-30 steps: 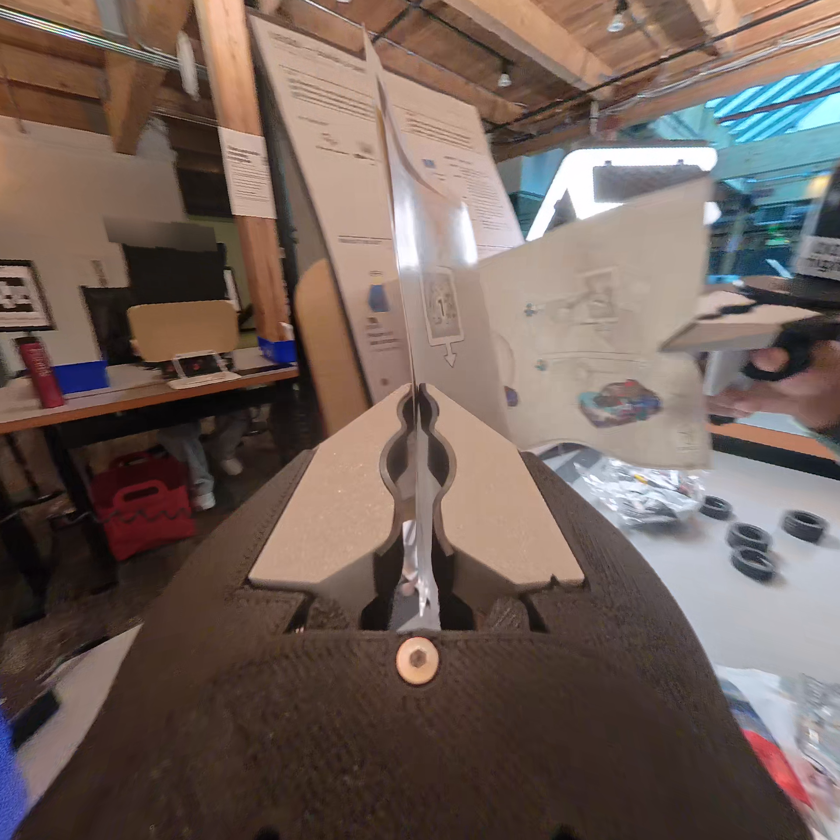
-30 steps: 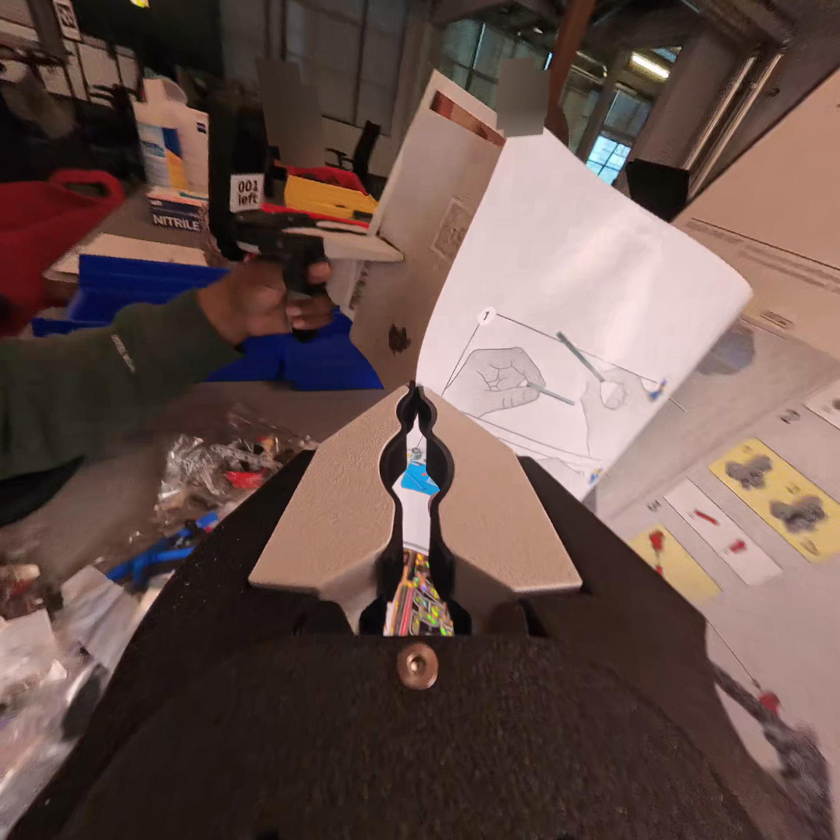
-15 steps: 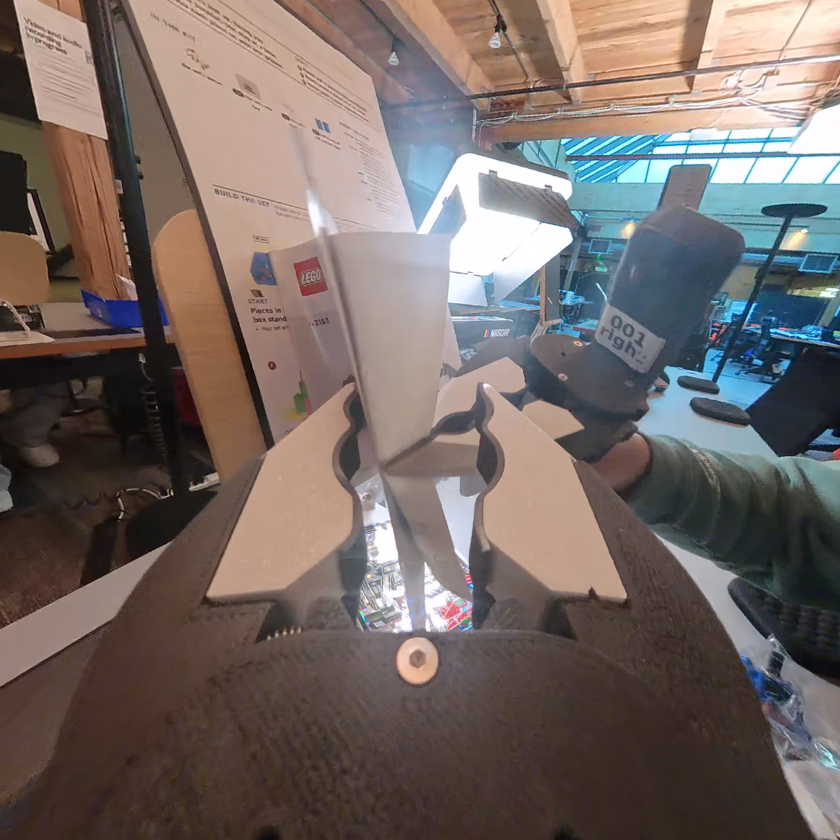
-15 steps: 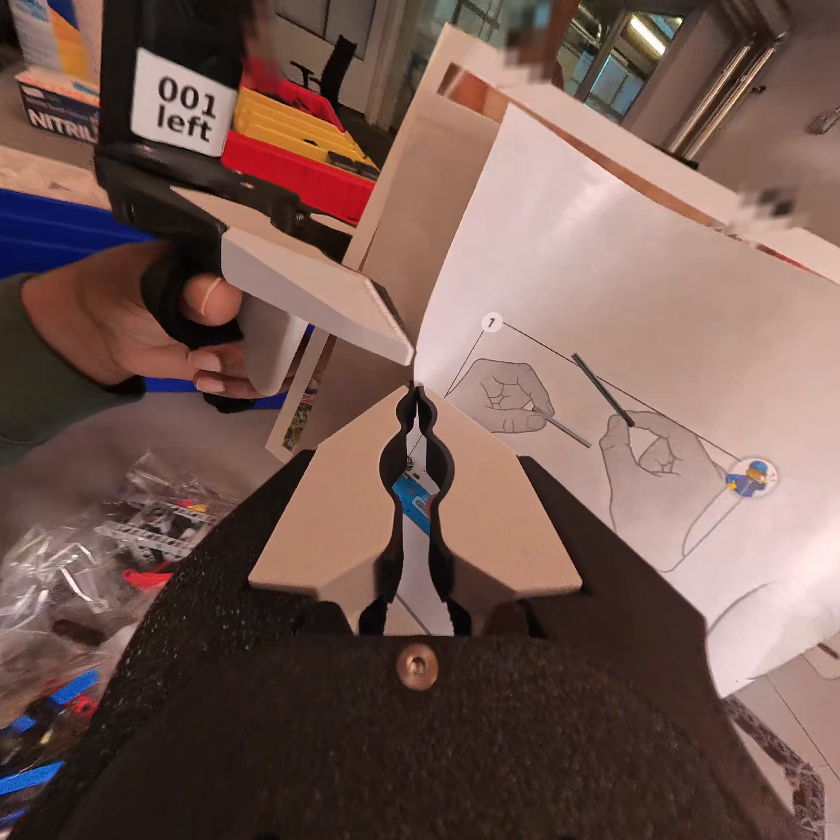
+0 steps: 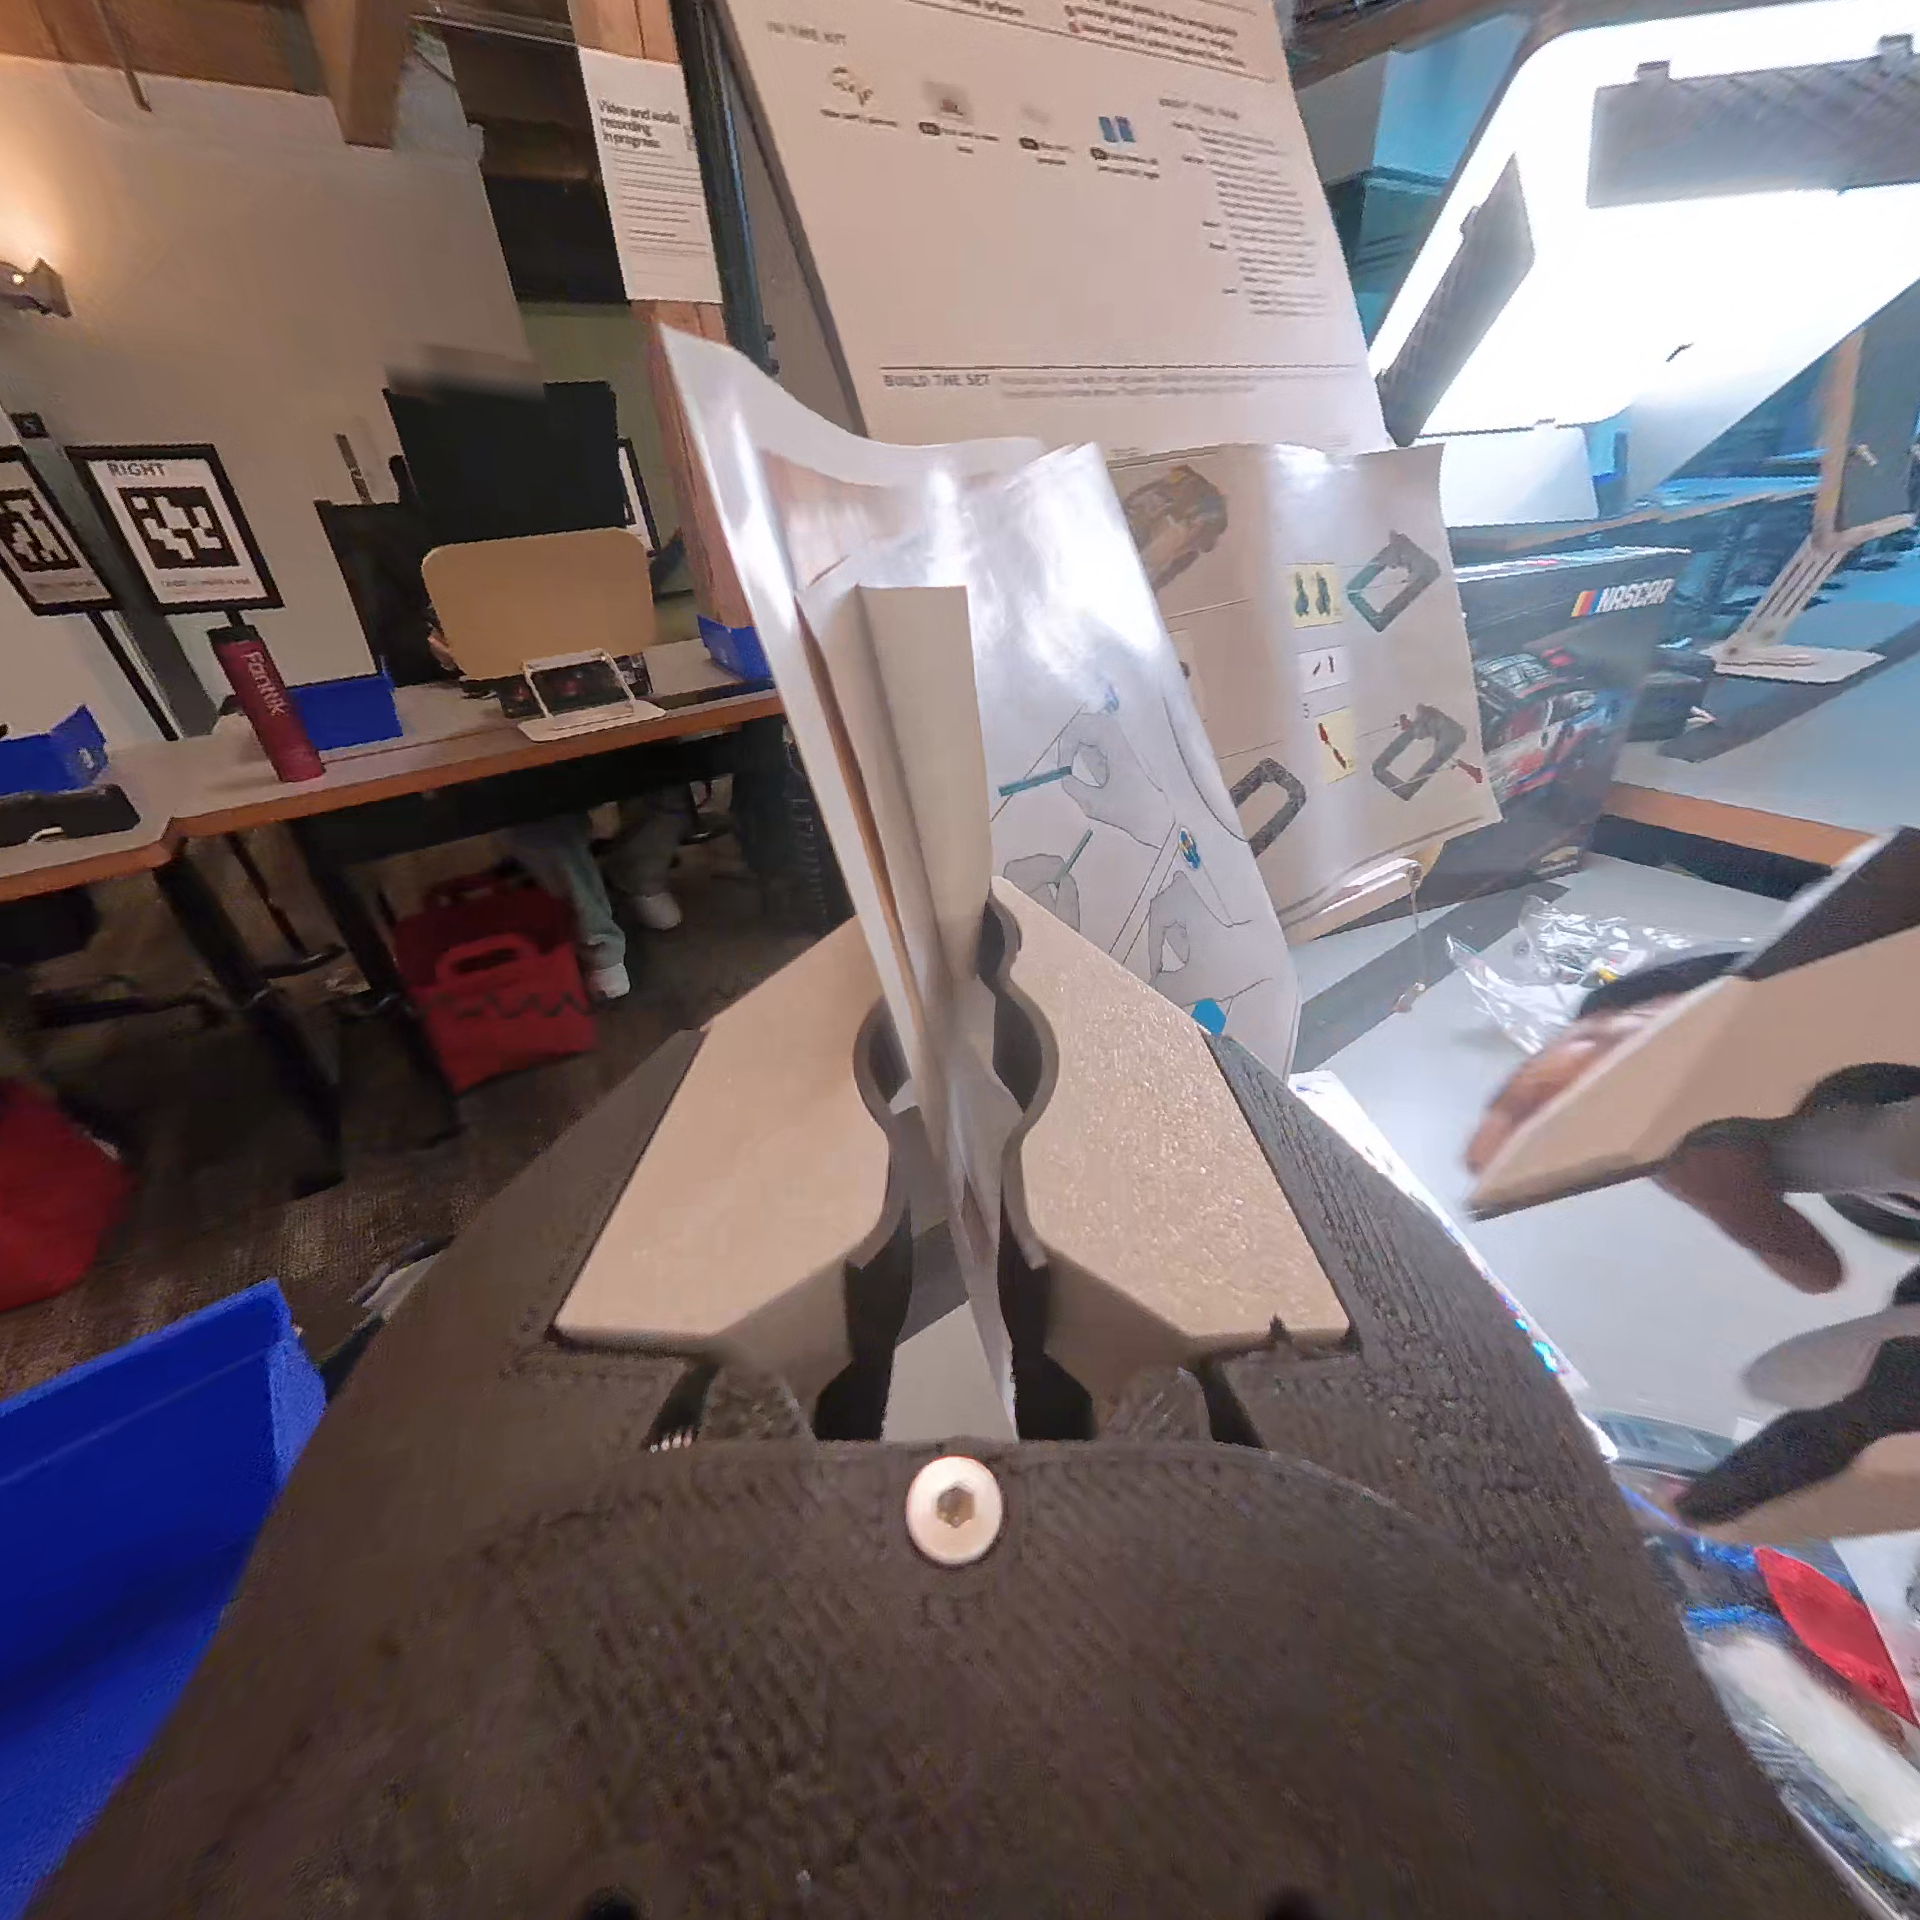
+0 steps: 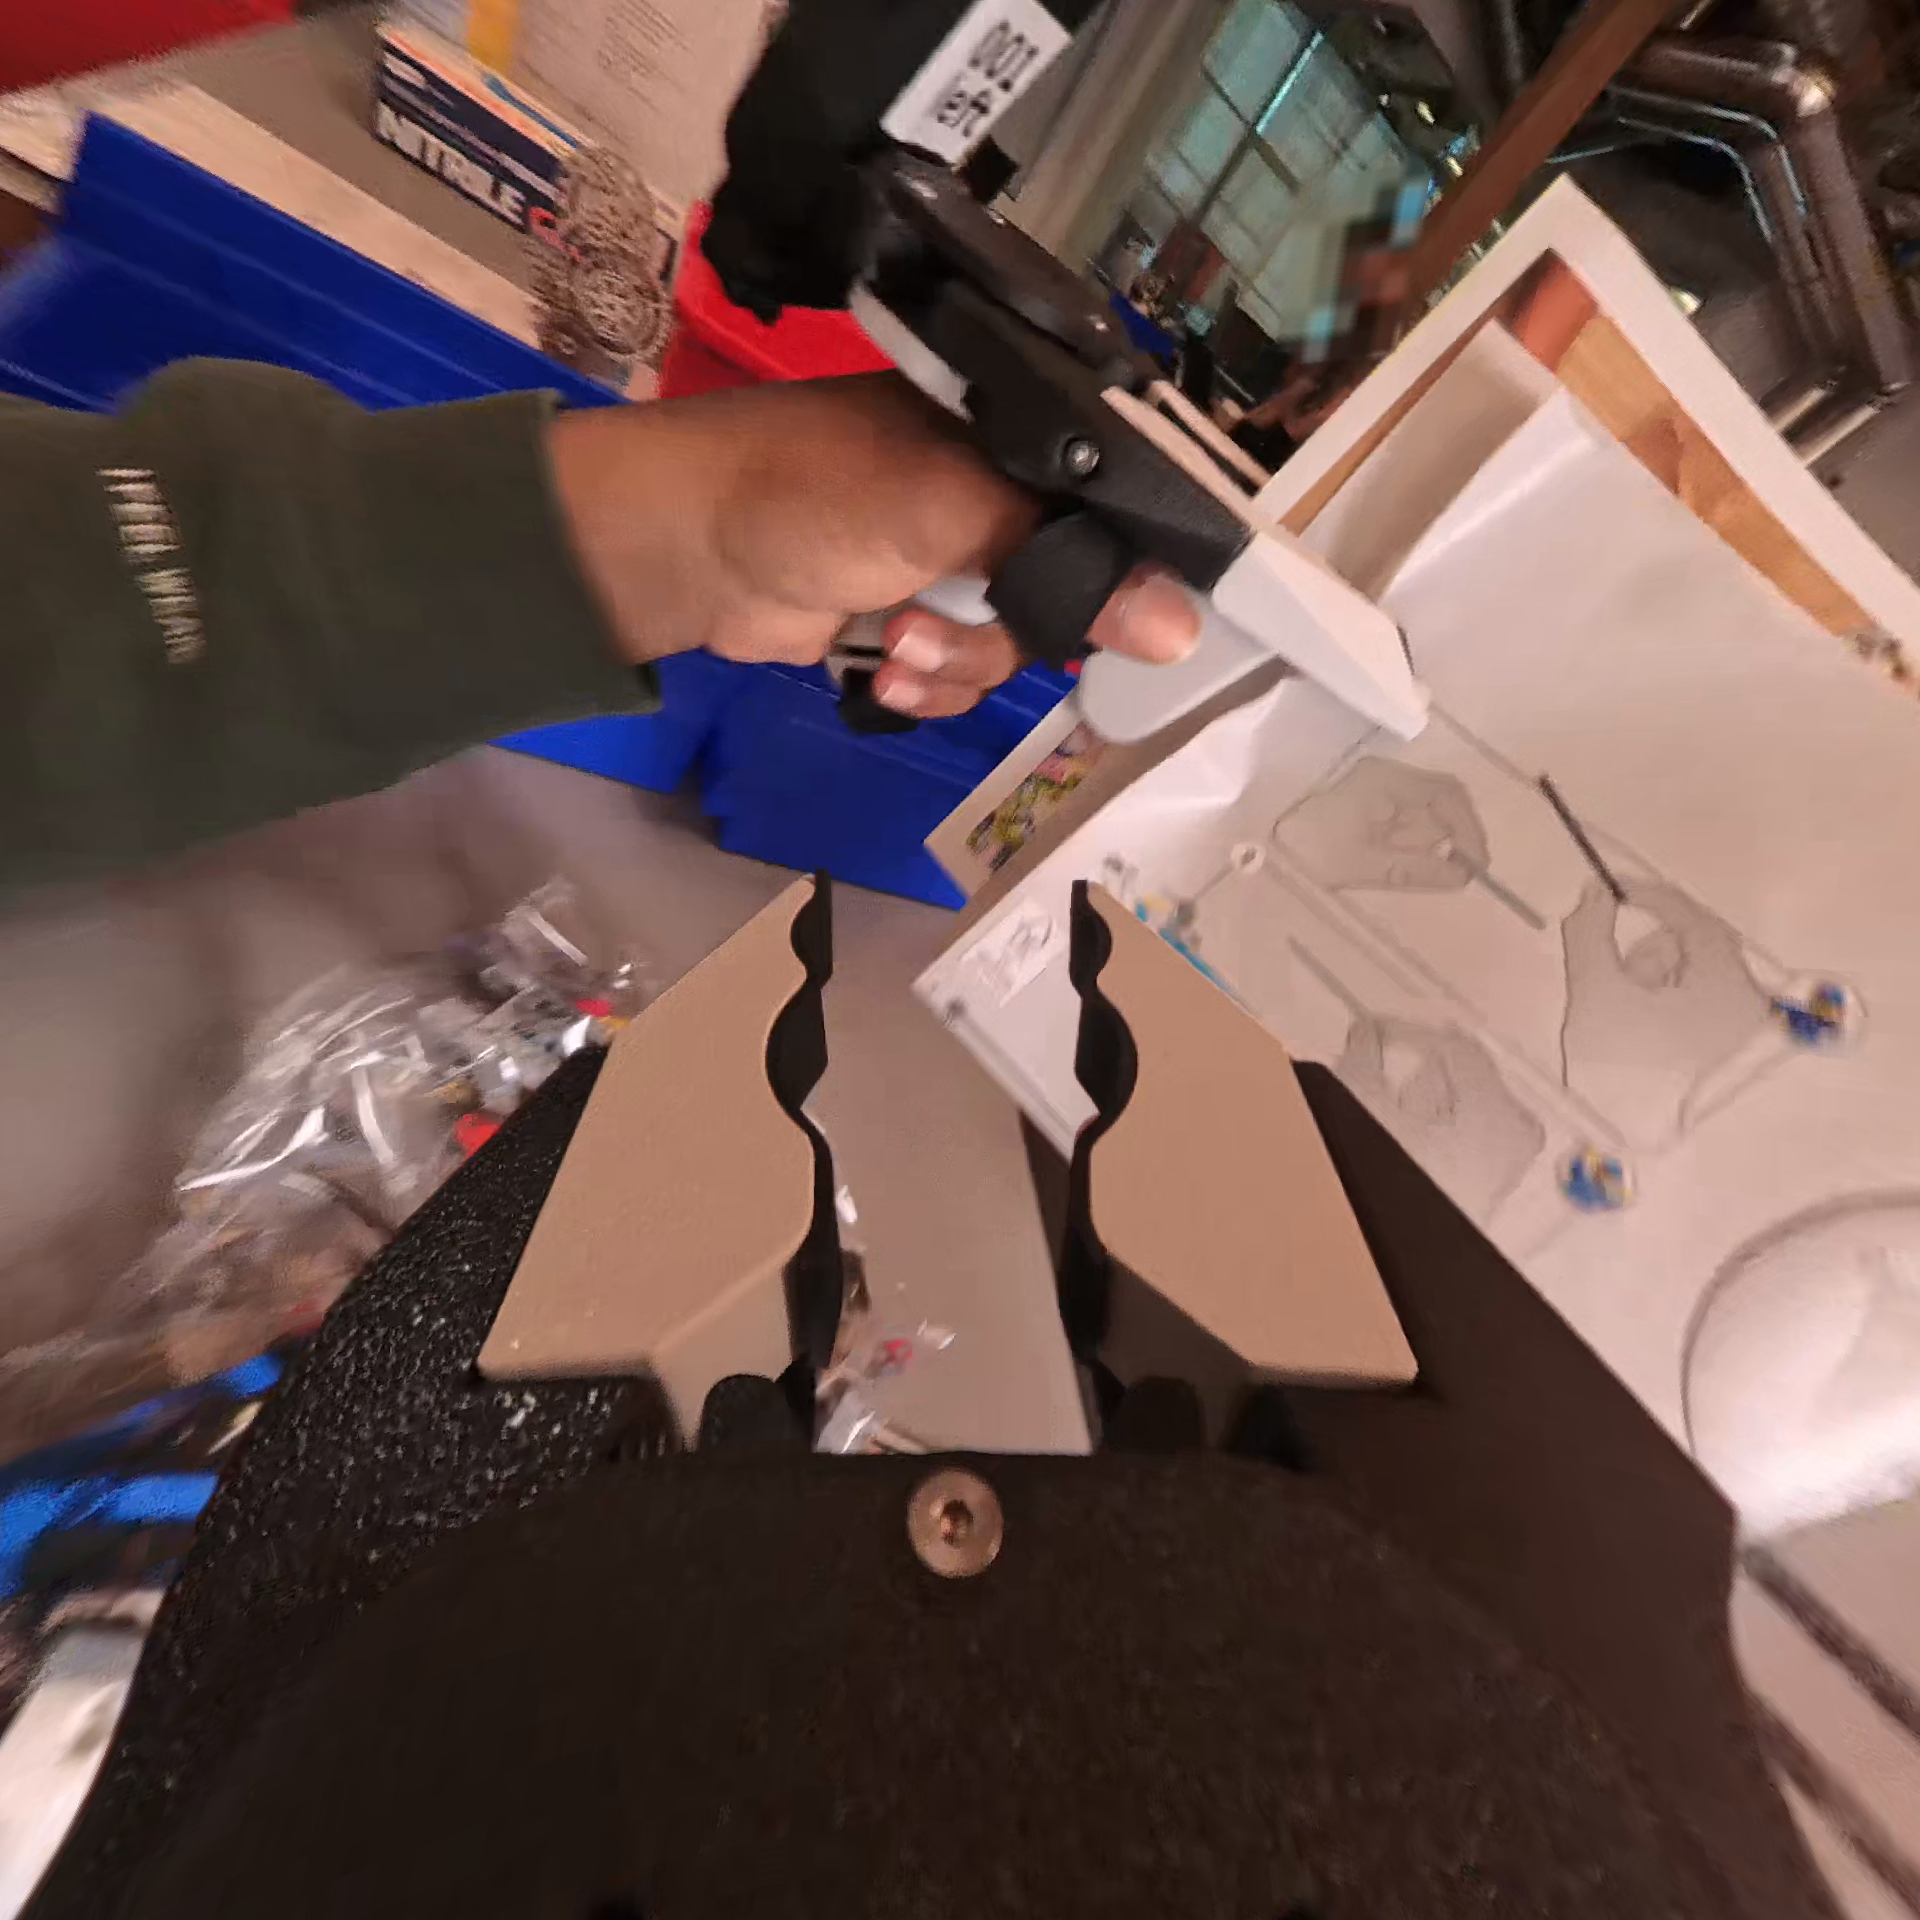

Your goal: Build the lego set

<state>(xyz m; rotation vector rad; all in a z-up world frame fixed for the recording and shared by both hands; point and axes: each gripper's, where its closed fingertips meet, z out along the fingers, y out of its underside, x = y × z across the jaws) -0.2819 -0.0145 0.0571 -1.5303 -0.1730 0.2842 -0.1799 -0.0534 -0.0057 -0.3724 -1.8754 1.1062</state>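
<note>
Pages of the instruction booklet [image 5: 1049, 727] stand upright, pinched in the left gripper [image 5: 951, 1049], long edge running up and away from its fingers. Right gripper [image 6: 951, 935] hangs empty, jaws wide, with the booklet just ahead to its right and the bag of lego pieces [image 6: 343, 1122] on the table to its left. Printed writing shows on the display board [image 5: 1049, 208] and the set's box [image 5: 1558, 665]; neither is quoted.

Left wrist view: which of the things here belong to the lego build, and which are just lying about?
Job: instruction booklet in the left claw; clear bag of parts; set box; right claw.

Lying about: blue bin; red bottle; red bag.
</note>
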